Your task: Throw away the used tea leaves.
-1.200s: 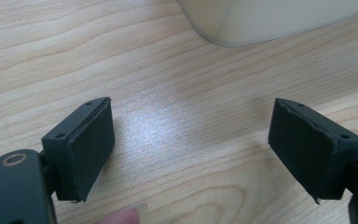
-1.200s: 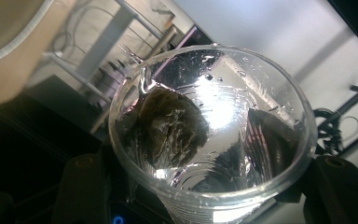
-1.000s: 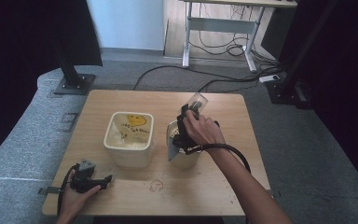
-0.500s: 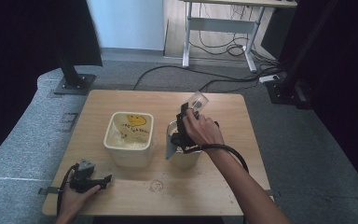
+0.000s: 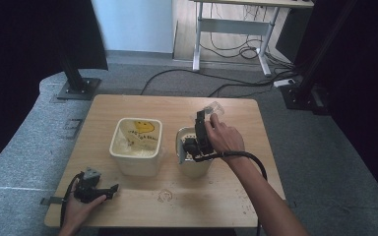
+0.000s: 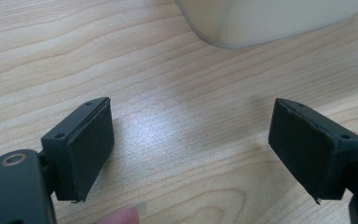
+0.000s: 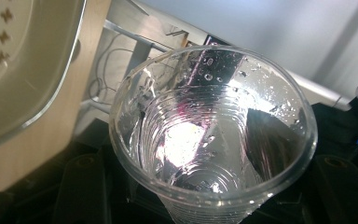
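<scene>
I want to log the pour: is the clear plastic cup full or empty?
Empty: the right gripper view looks into the clear plastic cup; droplets cling to its wall.

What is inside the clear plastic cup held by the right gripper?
The clear plastic cup looks empty apart from water droplets clinging to its inner wall. The right gripper is shut on it; its dark fingers show through the wall, and the base is partly glared out.
</scene>
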Action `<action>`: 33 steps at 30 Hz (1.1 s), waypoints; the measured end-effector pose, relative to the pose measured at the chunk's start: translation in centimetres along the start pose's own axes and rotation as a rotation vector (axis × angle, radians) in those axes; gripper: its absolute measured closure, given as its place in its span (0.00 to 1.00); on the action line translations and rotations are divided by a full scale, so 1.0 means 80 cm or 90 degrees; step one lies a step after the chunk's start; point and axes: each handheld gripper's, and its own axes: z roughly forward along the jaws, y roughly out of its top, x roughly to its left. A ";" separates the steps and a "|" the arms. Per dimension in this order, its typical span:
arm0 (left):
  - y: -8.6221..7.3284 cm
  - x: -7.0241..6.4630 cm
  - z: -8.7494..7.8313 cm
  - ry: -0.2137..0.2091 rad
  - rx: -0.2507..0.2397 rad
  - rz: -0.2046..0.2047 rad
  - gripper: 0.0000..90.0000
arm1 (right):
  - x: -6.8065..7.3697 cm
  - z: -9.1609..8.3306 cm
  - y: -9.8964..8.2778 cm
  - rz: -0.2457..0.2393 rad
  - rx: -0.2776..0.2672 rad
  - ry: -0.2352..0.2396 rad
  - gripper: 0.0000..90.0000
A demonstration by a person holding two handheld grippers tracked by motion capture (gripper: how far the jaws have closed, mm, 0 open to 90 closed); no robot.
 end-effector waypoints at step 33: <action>-0.003 -0.003 -0.001 0.001 -0.003 -0.002 0.16 | -0.014 0.026 -0.071 1.018 -0.258 0.384 0.43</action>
